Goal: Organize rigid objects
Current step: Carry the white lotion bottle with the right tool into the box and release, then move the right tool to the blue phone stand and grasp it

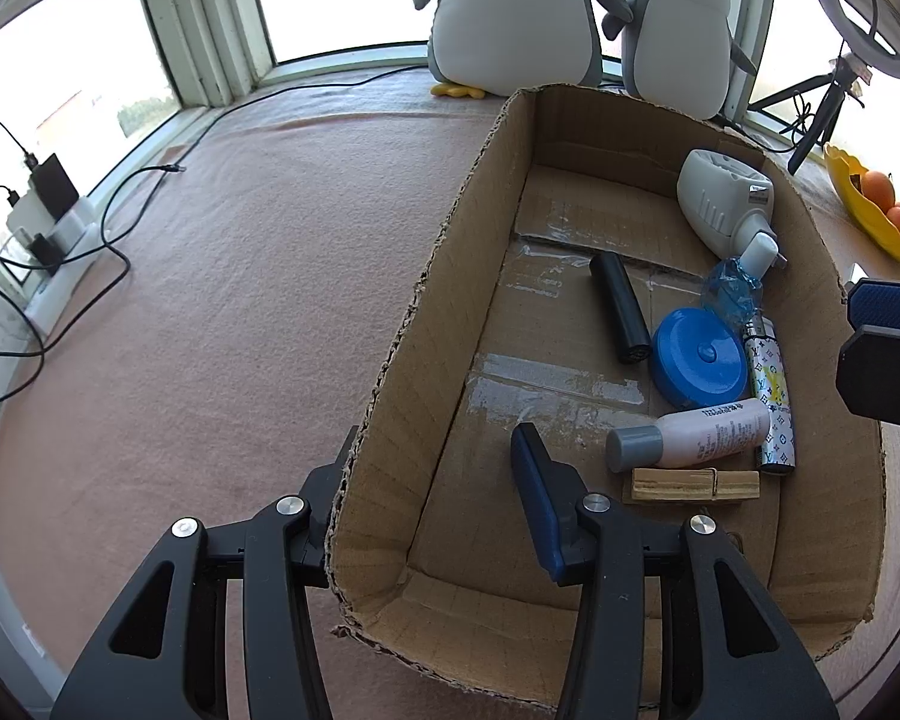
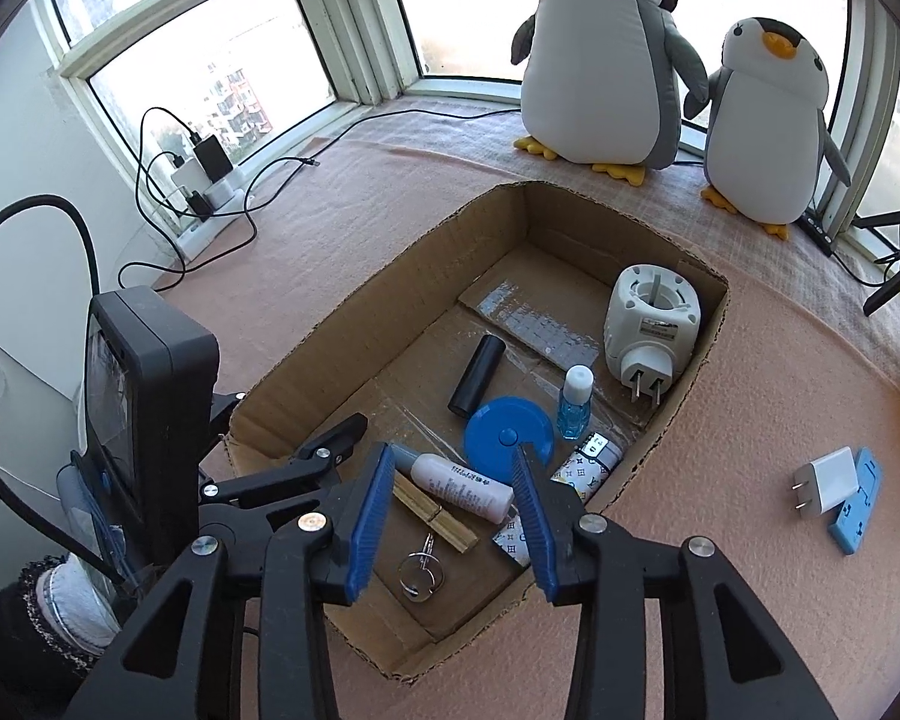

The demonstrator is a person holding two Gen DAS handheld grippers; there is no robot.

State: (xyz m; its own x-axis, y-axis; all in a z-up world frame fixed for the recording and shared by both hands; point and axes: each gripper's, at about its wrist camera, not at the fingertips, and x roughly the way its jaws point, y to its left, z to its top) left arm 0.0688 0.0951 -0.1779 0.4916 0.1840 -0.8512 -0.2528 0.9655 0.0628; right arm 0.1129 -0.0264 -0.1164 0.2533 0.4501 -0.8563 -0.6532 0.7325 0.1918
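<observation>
L gripper [image 1: 432, 498] clamps the cardboard box [image 1: 390, 372] wall, fingers narrow, one each side. R gripper [image 2: 450, 516] hovers over the box, fingers apart, nothing gripped; pink bottle [image 2: 465, 489] and clothespin [image 2: 435, 519] lie just below between them. Looks like a drop-off's done. Next: lift R straight up, go for white charger [image 2: 822, 489] out right on the bench [image 2: 720, 540]; keep L steady

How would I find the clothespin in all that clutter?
Look in the cardboard box on the pink cloth. At its near end, beside the white bottle, lies the clothespin. It is the only bare wooden thing there, flat and straight.
</observation>
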